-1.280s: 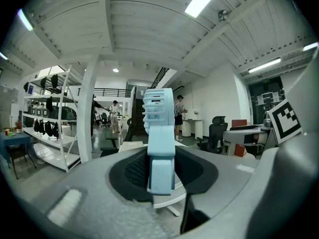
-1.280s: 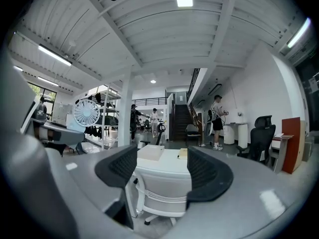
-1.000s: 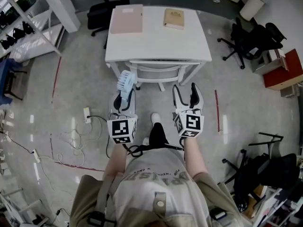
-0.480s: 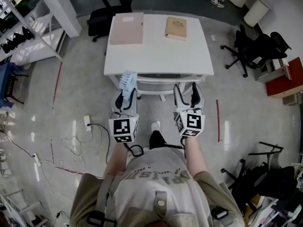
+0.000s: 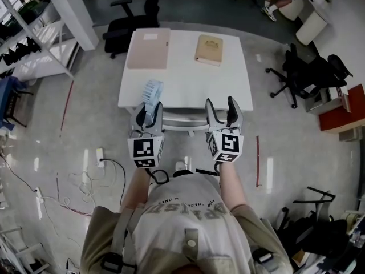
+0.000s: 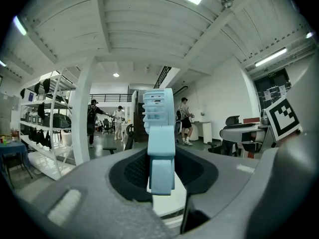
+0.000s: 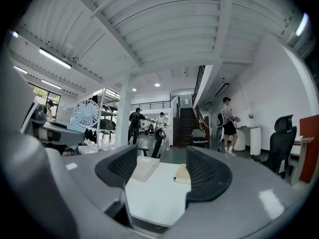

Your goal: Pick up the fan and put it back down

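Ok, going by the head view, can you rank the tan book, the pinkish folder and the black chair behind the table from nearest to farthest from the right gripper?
1. Tan book: on the right half of the table, almost straight ahead of the right gripper.
2. Pinkish folder: on the table's left half, off to the gripper's left.
3. Black chair: on the floor beyond the table's far left corner.

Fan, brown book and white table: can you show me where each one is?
fan (image 6: 162, 158): left gripper view, on its light blue handle.
brown book (image 5: 209, 49): head view, middle of its cover.
white table (image 5: 185, 81): head view, bare top near the front edge.
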Tool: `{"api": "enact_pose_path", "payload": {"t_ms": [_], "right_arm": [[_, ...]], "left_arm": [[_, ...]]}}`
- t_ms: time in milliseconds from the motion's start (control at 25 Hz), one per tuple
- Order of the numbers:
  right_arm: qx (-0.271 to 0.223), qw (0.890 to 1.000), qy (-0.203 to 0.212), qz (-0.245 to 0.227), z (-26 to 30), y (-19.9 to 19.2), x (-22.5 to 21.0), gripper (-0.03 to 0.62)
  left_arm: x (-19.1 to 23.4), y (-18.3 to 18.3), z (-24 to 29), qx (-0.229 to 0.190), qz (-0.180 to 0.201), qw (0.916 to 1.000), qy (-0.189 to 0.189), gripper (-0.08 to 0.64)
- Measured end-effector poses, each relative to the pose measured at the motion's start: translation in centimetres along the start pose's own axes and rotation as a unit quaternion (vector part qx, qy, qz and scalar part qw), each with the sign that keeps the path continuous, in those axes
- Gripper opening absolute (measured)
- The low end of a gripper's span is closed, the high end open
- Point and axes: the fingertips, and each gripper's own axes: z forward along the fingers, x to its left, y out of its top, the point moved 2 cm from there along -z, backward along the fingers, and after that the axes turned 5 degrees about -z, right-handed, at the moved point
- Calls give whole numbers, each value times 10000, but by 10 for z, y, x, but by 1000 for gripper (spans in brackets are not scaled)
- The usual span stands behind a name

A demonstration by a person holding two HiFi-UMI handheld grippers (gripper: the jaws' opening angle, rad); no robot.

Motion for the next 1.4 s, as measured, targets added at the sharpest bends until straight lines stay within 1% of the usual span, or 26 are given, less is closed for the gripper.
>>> {"api": "enact_pose_path", "payload": {"t_ms": [200,360,480,680,800,1040,1240,1400], "right_arm": [[-26,10000,56,69,30,0,-30,293],[73,9998,80,164,44,-12,-45,293],[192,9995,57,259,48,-23,-48,293],[361,9987,152,336,52,-38,-46,293],[497,9978,161,397,56,-51,-43,293],[704,9963,196,446,72,-70,-33,293],[806,9957,122,452,94,-80,-37,293],[819,9958,40,408,116,-81,-41,293]], "left_arm": [[-11,8,41,22,57,10000,0,129],[-16,5,58,102,67,9999,30,129],[-14,-3,61,234,73,9997,56,130],[-9,-20,64,442,-1,9989,153,129],[-5,-29,66,543,95,9983,163,129],[7,-48,82,740,95,9972,51,129],[12,-56,110,819,108,9965,-144,129],[21,-59,136,870,138,9957,-294,129]]}}
